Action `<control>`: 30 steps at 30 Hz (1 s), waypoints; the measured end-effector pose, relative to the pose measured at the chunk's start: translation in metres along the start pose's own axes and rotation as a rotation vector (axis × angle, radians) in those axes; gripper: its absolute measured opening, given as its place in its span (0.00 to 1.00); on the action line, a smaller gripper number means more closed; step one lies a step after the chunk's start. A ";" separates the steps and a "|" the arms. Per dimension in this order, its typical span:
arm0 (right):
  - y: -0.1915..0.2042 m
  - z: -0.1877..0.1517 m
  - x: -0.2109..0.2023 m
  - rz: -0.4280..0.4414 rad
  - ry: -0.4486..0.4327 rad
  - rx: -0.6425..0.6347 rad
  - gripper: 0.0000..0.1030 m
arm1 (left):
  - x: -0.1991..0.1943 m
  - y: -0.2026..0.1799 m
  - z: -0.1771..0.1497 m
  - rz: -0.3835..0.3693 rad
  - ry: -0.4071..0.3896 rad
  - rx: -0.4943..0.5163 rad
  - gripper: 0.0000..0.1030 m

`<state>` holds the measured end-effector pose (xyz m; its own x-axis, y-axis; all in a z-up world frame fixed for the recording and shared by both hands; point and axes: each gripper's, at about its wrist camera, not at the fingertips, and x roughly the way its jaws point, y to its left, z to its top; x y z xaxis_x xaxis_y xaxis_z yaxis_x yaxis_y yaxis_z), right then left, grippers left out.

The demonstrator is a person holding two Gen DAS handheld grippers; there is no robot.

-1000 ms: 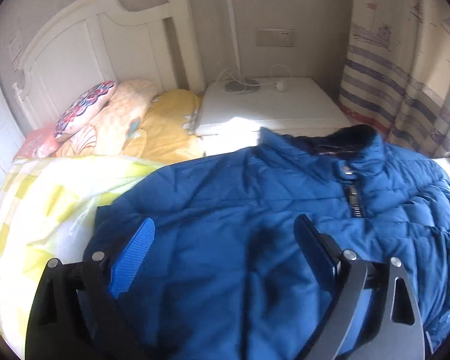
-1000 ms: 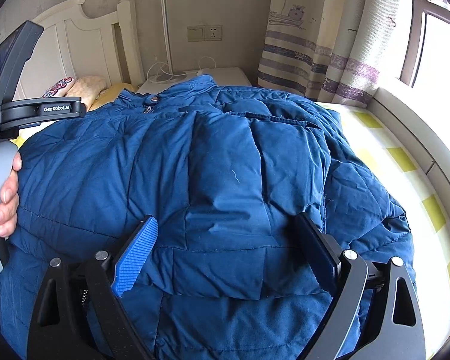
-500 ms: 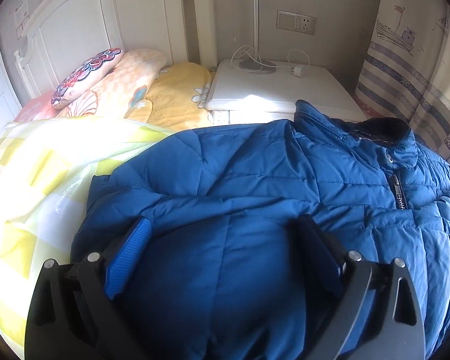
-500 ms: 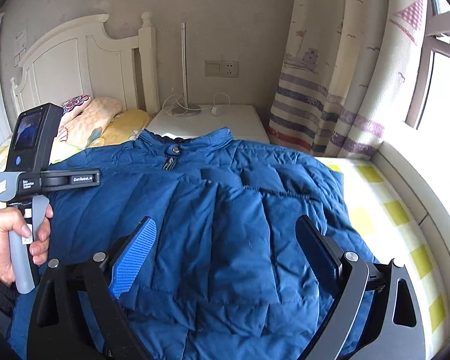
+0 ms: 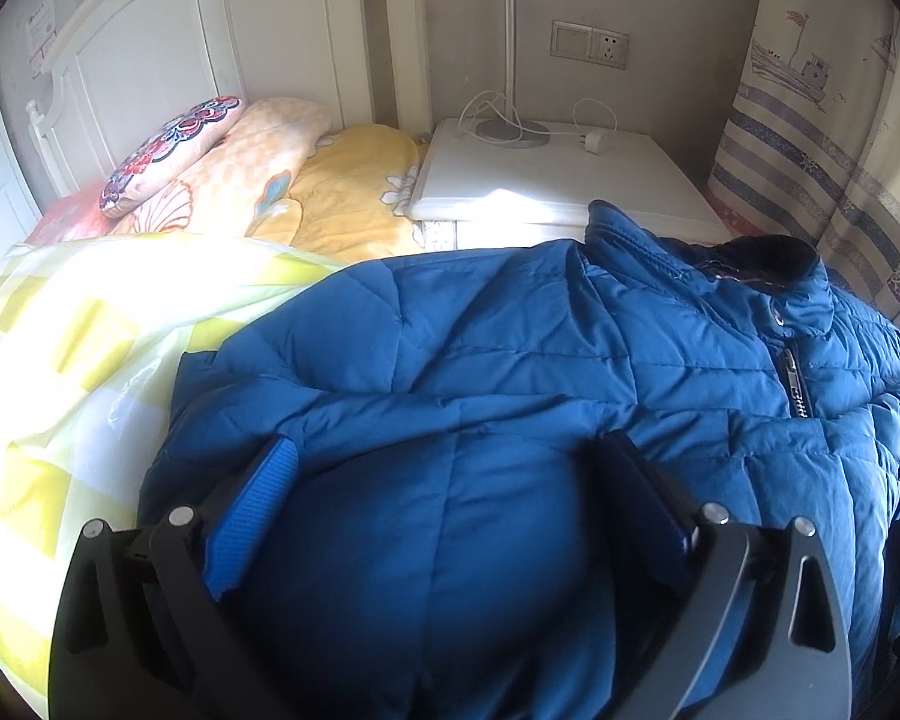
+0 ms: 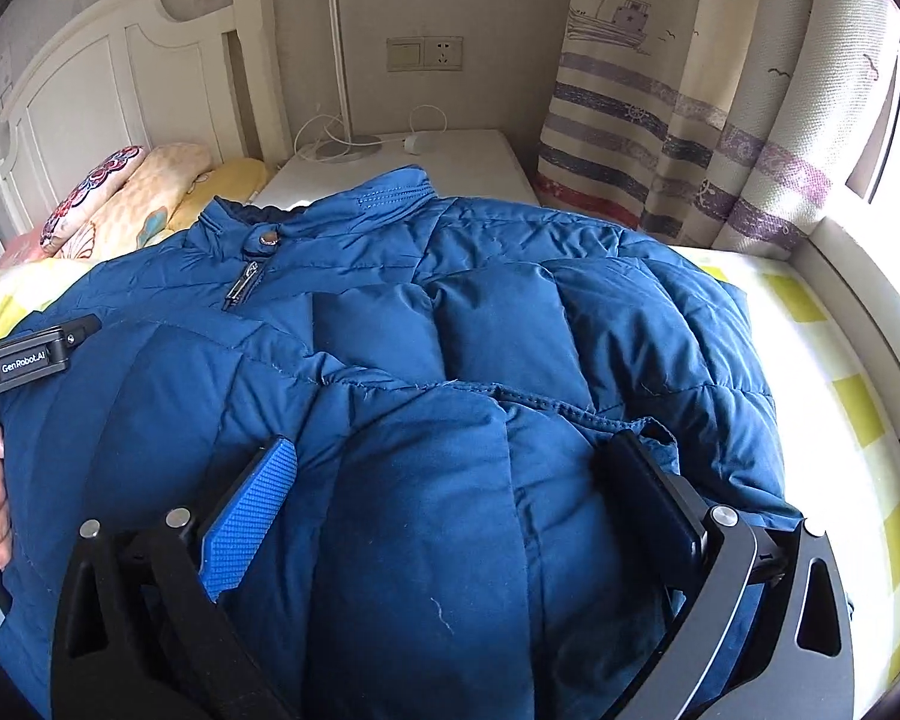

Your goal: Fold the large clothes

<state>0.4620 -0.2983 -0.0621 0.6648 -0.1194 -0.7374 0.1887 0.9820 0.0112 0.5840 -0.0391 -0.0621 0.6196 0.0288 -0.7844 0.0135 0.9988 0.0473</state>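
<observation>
Blue quilted jacket (image 6: 480, 324) is lying across the bed (image 5: 72, 330), collar reaching its head edge; both grippers' fingers (image 5: 252, 516) (image 6: 252, 516) are spread apart over it.

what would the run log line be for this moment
step: fold | item: blue quilted puffer jacket flat on yellow checked bed sheet, zipped | left tongs: open over jacket | right tongs: open over jacket

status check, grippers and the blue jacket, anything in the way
Left gripper and right gripper both open, jaws wide over the fabric. Blue jacket zipped, lying on the bed, collar toward the nightstand. Nothing blocking.
</observation>
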 end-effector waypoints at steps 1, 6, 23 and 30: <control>0.000 0.000 -0.002 0.004 -0.004 0.001 0.96 | -0.002 0.002 0.000 -0.010 0.003 0.003 0.97; 0.002 -0.010 -0.063 0.065 -0.059 -0.014 0.95 | -0.077 0.032 -0.020 -0.118 -0.146 -0.065 0.97; 0.027 -0.101 -0.093 0.057 0.132 -0.199 0.95 | -0.109 0.046 -0.155 -0.048 0.085 0.071 0.98; -0.062 -0.104 -0.084 0.040 0.146 -0.024 0.95 | -0.109 0.060 -0.160 -0.072 0.092 0.058 0.98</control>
<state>0.3196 -0.3344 -0.0711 0.5591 -0.0594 -0.8270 0.1455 0.9890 0.0273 0.3915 0.0237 -0.0727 0.5411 -0.0367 -0.8402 0.1021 0.9945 0.0223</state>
